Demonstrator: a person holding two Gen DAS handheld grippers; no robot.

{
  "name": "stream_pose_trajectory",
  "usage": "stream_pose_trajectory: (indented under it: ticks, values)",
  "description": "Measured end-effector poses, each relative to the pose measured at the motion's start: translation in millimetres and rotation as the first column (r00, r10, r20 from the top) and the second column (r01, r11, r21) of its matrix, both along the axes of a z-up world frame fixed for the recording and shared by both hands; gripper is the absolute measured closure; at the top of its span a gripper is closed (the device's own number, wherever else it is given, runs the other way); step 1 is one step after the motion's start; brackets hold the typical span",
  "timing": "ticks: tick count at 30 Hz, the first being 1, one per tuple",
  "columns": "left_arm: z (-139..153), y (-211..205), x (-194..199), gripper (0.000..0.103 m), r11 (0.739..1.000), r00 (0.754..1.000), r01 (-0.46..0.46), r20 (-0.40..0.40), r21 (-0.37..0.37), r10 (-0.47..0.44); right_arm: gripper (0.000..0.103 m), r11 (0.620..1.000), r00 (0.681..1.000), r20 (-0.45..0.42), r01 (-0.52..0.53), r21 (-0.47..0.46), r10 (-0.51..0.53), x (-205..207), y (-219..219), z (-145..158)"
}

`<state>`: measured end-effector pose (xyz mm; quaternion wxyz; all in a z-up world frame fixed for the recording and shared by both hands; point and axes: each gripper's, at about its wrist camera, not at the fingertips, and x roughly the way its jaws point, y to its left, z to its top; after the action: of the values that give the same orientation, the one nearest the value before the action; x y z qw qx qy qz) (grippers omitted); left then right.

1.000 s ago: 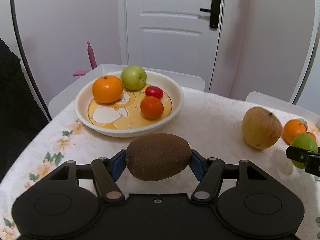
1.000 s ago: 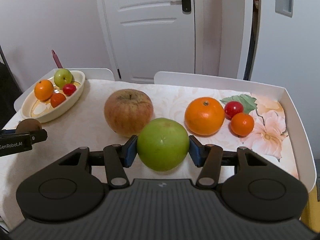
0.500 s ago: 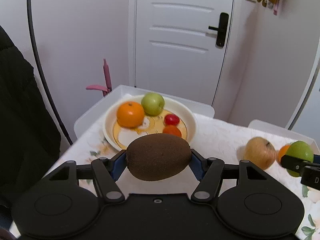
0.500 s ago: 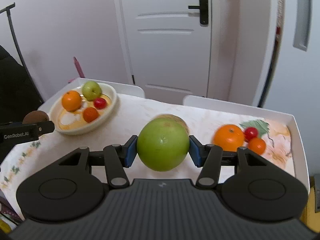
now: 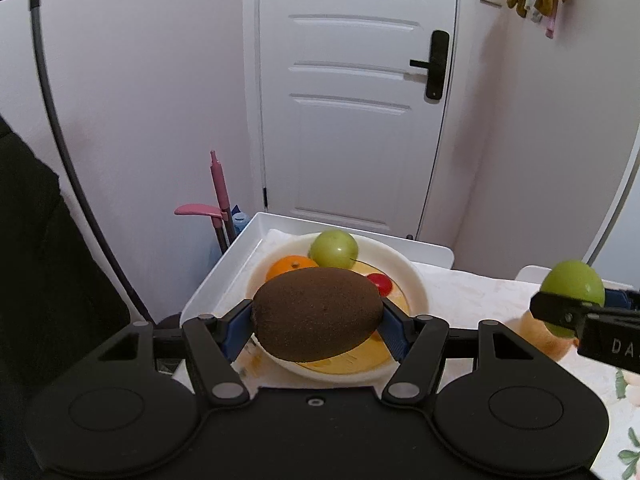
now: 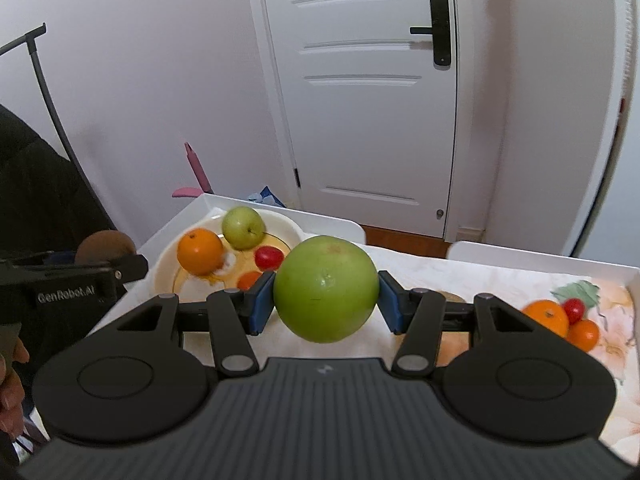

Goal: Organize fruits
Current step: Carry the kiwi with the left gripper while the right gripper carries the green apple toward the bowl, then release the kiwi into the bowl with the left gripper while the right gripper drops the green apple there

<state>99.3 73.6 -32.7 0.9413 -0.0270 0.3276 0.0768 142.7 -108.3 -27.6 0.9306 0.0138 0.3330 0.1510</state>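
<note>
My left gripper (image 5: 316, 322) is shut on a brown kiwi (image 5: 316, 314), held in the air in front of a white bowl (image 5: 414, 280). The bowl holds a green apple (image 5: 334, 249), an orange (image 5: 286, 266) and a red cherry tomato (image 5: 380, 282). My right gripper (image 6: 326, 300) is shut on a large green apple (image 6: 326, 288), raised above the table. In the right wrist view the bowl (image 6: 166, 266) lies at the left with an orange (image 6: 199, 251), a green apple (image 6: 243, 227) and small tomatoes (image 6: 267, 257). The kiwi (image 6: 105, 245) in the left gripper shows at that view's left edge.
On the floral tablecloth (image 6: 612, 332) at the right lie an orange (image 6: 546, 316), a red tomato (image 6: 573, 309) and a small orange fruit (image 6: 583, 334). A yellowish apple (image 5: 540, 338) sits partly hidden behind the right gripper. A white door (image 5: 352, 100) stands behind the table; a dark garment (image 5: 36, 264) hangs at the left.
Both grippers have risen with their fruits still held and pulled back from the table; the bowl and the loose fruits now look lower and smaller, and more of the door shows.
</note>
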Motion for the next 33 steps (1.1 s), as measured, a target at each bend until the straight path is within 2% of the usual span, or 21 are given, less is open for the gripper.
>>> stream_pose_trajectory:
  ticks: [15,24,30,33]
  values:
    - [-49,41,58,0.034,0.989,0.985,0.142,-0.103,0.044,-0.136,0.034,0.998,0.996,-0.058,0.062,-0.020,-0.063,44,57,-23]
    - [-79,42,72,0.034,0.970,0.962,0.227,-0.172,0.083,-0.211,0.034,0.994,0.991,-0.088,0.099,-0.036,-0.101,60,71,-36]
    - [-84,35,76,0.033,0.950,0.953,0.271,-0.178,0.155,-0.243,0.034,0.993,0.988,-0.100,0.111,-0.042,-0.114,66,75,-42]
    - [-84,31,77,0.032,0.942,0.949,0.290,-0.180,0.167,-0.260,0.034,0.993,0.988,-0.102,0.111,-0.046,-0.115,66,76,-42]
